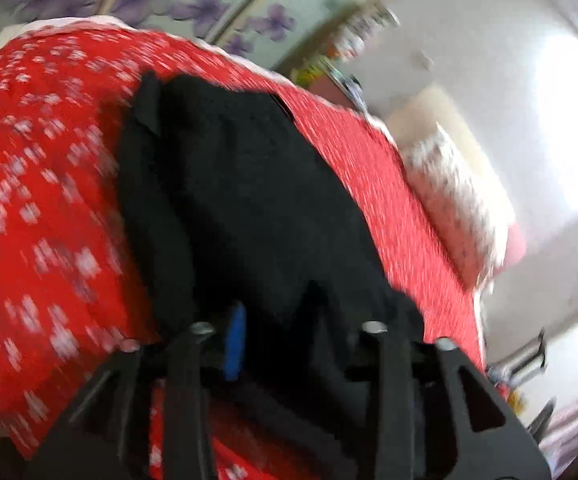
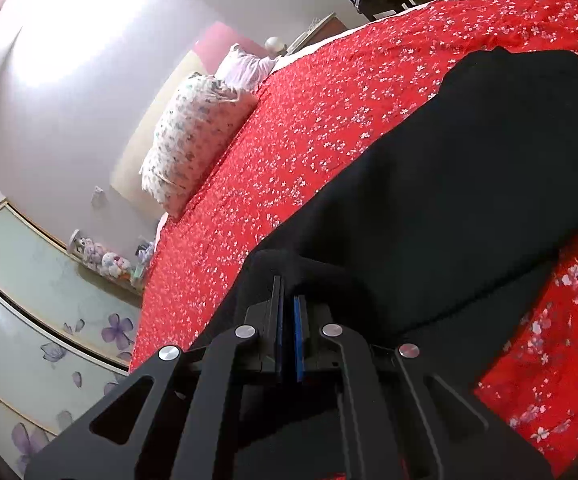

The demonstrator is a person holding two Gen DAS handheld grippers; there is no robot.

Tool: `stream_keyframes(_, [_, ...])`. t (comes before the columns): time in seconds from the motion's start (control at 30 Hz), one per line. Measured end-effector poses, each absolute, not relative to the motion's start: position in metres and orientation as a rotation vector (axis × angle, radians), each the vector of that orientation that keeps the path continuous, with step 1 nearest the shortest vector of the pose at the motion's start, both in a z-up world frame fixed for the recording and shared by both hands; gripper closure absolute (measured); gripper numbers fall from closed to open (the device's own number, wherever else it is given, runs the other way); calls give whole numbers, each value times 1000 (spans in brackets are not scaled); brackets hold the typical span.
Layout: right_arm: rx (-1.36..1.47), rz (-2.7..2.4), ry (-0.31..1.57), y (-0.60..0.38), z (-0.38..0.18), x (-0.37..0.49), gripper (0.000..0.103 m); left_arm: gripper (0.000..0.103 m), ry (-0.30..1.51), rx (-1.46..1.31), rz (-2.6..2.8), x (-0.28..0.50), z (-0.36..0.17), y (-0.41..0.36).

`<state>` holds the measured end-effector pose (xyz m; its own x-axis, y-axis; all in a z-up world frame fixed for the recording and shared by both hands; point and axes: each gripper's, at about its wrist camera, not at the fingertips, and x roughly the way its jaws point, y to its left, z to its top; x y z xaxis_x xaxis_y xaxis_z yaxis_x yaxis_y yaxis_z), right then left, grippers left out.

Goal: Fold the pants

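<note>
The black pants (image 2: 469, 184) lie spread on the bed (image 2: 289, 152), on its red bedspread with small white flowers, and run from the near edge of the bed up toward its far side. In the right wrist view the right gripper (image 2: 289, 320) has its jaws closed almost together, the blue pads nearly meeting, and a bunched fold of the pants' near end is pinched between them; the cloth rises slightly from the bed into the grip. From there the pants widen and lie flat, their far end reaching close to the bed's far edge. The left wrist view is heavily blurred. There the left gripper (image 1: 285, 344) sits low at the near end of the pants (image 1: 241, 200), with dark cloth covering the space between its fingers; one blue pad (image 1: 236, 340) shows on the left side, the other is hidden, so I cannot tell how far the jaws are apart or whether they hold the cloth. The pants stretch away from this gripper as a long dark band across the bed (image 1: 41, 184). A flowered pillow (image 2: 193, 136) rests at the head of the bed, with a paler one just behind it, touching. Beyond the bed stands a wardrobe (image 2: 29, 320) with pale green doors printed with purple flowers.
</note>
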<state>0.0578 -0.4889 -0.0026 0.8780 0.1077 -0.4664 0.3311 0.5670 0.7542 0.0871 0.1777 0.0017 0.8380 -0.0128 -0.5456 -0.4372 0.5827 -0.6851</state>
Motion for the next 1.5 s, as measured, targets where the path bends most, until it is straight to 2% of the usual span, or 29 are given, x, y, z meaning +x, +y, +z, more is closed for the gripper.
stream_keyframes(0.13, [972, -139, 508, -489, -4, 59, 99, 51, 525, -977, 238, 92, 0, 214])
stream_keyframes(0.2, [975, -143, 511, -488, -4, 59, 99, 60, 528, -960, 243, 96, 0, 221])
stream_keyframes(0.37, [971, -145, 514, -486, -6, 59, 99, 72, 528, -1002, 263, 101, -6, 243])
stream_keyframes(0.43, [968, -144, 517, -485, -6, 60, 99, 81, 525, -1049, 278, 102, -10, 254])
stream_keyframes(0.47, [967, -144, 517, -485, -6, 60, 99, 91, 531, -1060, 289, 103, -12, 259])
stream_keyframes(0.57, [973, -141, 515, -486, -6, 60, 99, 98, 526, -1051, 294, 98, -9, 262])
stream_keyframes(0.8, [965, -93, 446, -487, 6, 51, 99, 99, 424, -907, 304, 77, 30, 252])
stream_keyframes(1.07, [936, -75, 428, -490, 13, 29, 99, 99, 439, -965, 334, 57, 23, 263])
stream_keyframes(1.23, [891, -133, 523, -485, -1, 27, 99, 98, 510, -954, 383, 61, 11, 263])
stream_keyframes(1.27, [884, -152, 552, -484, -6, 28, 99, 96, 526, -949, 394, 63, 8, 263])
stream_keyframes(1.3, [879, -166, 576, -484, -9, 29, 99, 87, 539, -943, 413, 64, 5, 263])
stream_keyframes(1.37, [877, -182, 623, -485, -15, 29, 98, 84, 545, -936, 428, 64, 4, 263])
stream_keyframes(1.43, [890, -183, 665, -487, -19, 28, 84, 65, 530, -922, 457, 60, 7, 261])
stream_keyframes(1.47, [905, -177, 688, -488, -20, 26, 68, 41, 520, -910, 507, 54, 9, 261])
stream_keyframes(1.5, [921, -157, 687, -489, -20, 21, 62, 31, 477, -898, 580, 45, 14, 261])
